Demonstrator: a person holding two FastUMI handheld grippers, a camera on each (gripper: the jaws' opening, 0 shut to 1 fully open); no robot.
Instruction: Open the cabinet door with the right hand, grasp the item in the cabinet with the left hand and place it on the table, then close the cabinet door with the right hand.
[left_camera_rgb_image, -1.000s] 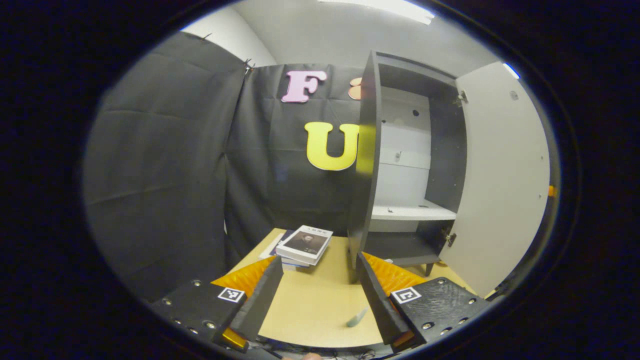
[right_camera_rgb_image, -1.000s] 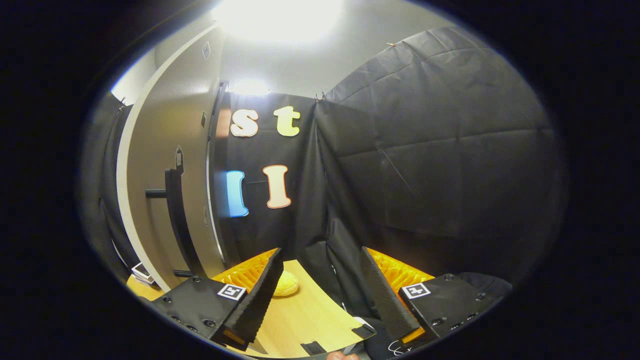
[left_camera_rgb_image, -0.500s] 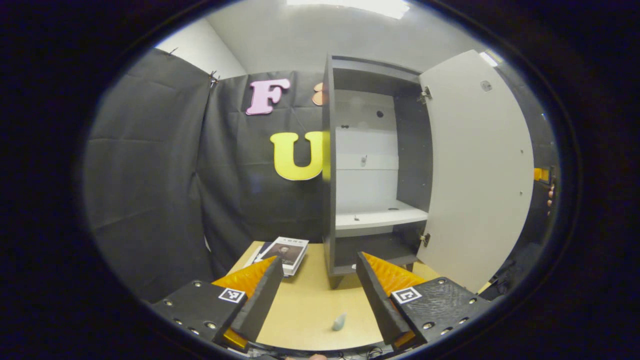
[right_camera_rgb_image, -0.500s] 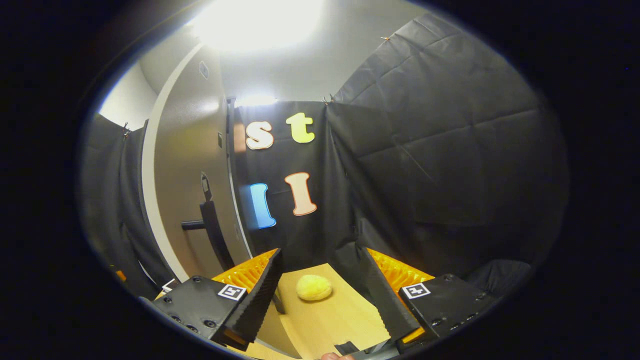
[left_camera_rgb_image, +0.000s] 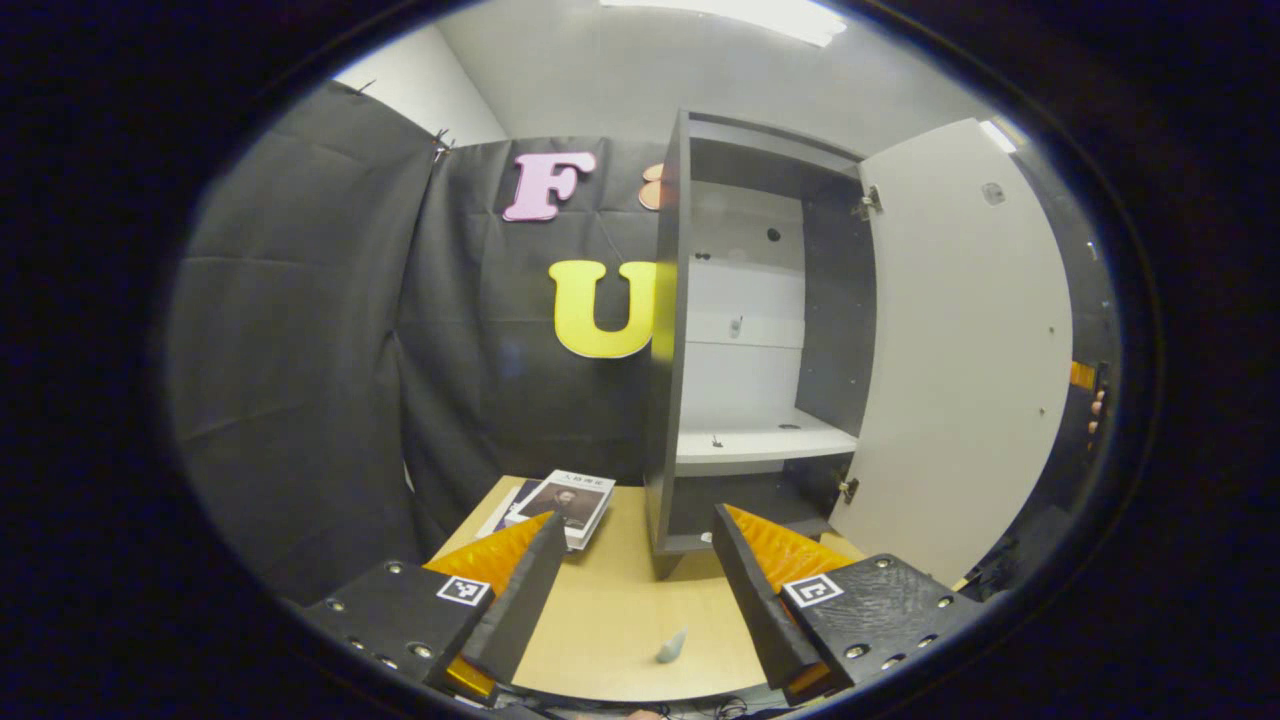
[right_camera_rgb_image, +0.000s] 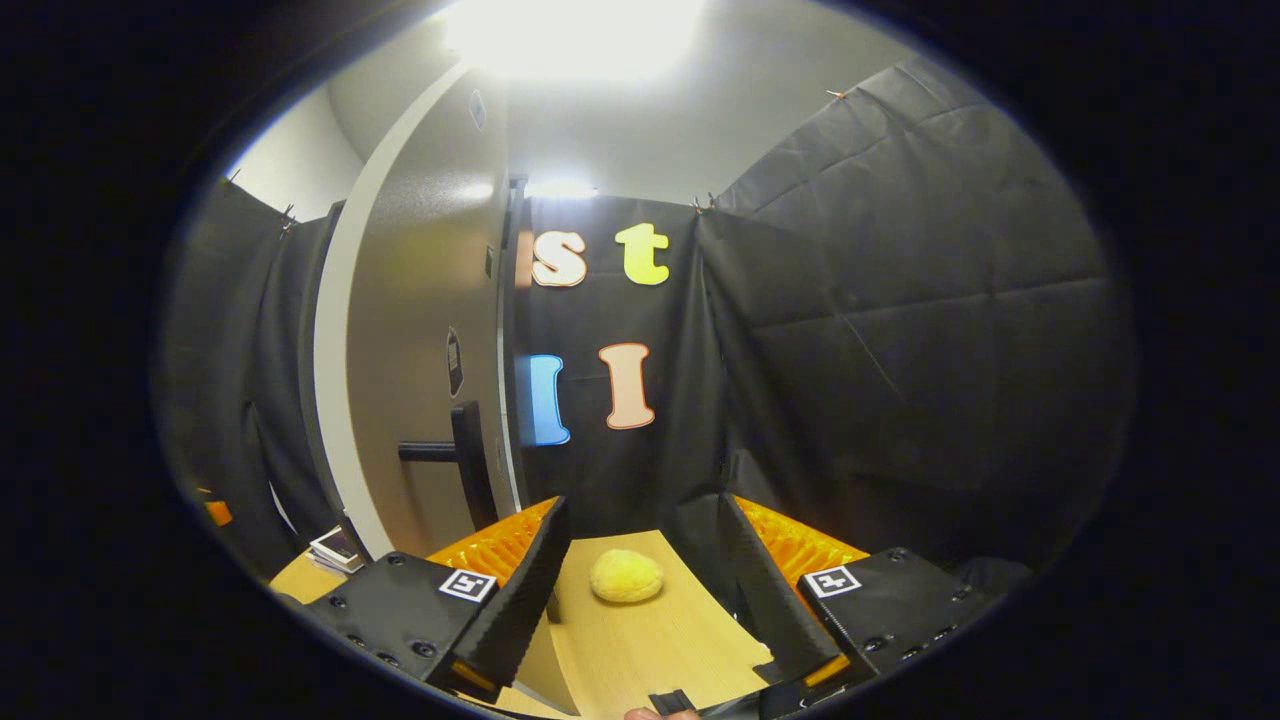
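Observation:
In the left gripper view a dark cabinet (left_camera_rgb_image: 680, 330) stands on the wooden table (left_camera_rgb_image: 610, 610) with its white door (left_camera_rgb_image: 960, 350) swung wide to the right. Its white shelf (left_camera_rgb_image: 765, 445) carries nothing but tiny specks. A small pale object (left_camera_rgb_image: 671, 646) lies on the table between the fingers of my open left gripper (left_camera_rgb_image: 630, 600), and it is apart from them. In the right gripper view the door's outer face (right_camera_rgb_image: 420, 330) and its dark bar handle (right_camera_rgb_image: 467, 465) are left of my open right gripper (right_camera_rgb_image: 640, 600). A yellow lump (right_camera_rgb_image: 626, 577) rests on the table ahead.
A stack of books (left_camera_rgb_image: 560, 503) lies on the table left of the cabinet, and the books (right_camera_rgb_image: 340, 548) also show past the door's edge. A hand (left_camera_rgb_image: 1097, 405) shows beyond the door. Black cloth walls close in the table on all sides.
The left gripper has drawn back and turned from the cabinet's side to face its open front. The right gripper has swung towards the door, so the handle sits nearer its fingers.

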